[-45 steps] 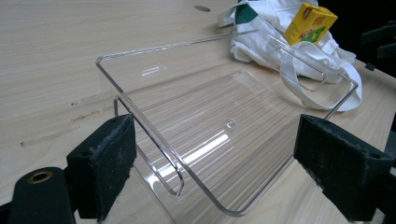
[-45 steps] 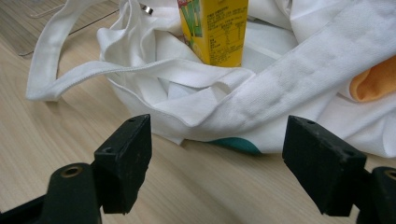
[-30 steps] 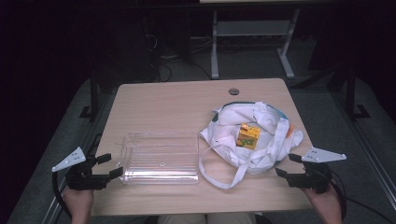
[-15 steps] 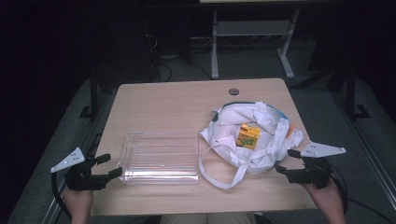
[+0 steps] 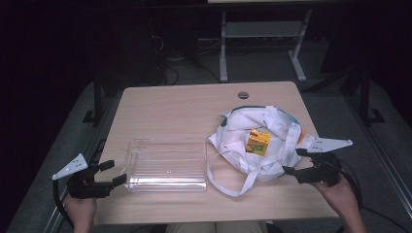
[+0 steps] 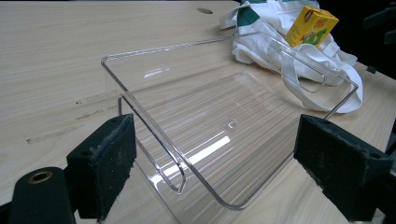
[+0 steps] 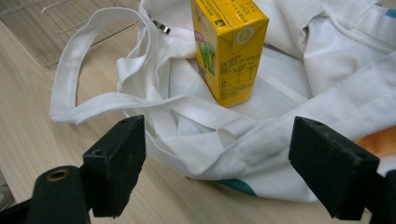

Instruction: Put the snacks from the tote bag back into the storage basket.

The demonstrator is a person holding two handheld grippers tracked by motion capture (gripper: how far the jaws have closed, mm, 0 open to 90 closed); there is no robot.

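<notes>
A yellow carton (image 5: 258,141) sits on a white bag (image 5: 262,145) beside a clear tray (image 5: 165,165) on the table (image 5: 180,107).

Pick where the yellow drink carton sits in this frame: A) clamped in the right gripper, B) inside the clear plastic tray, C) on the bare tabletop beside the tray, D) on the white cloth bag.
D: the yellow carton stands on the folds of the white cloth bag, apart from the clear tray; the right gripper is open at the bag's edge, short of the carton.
</notes>
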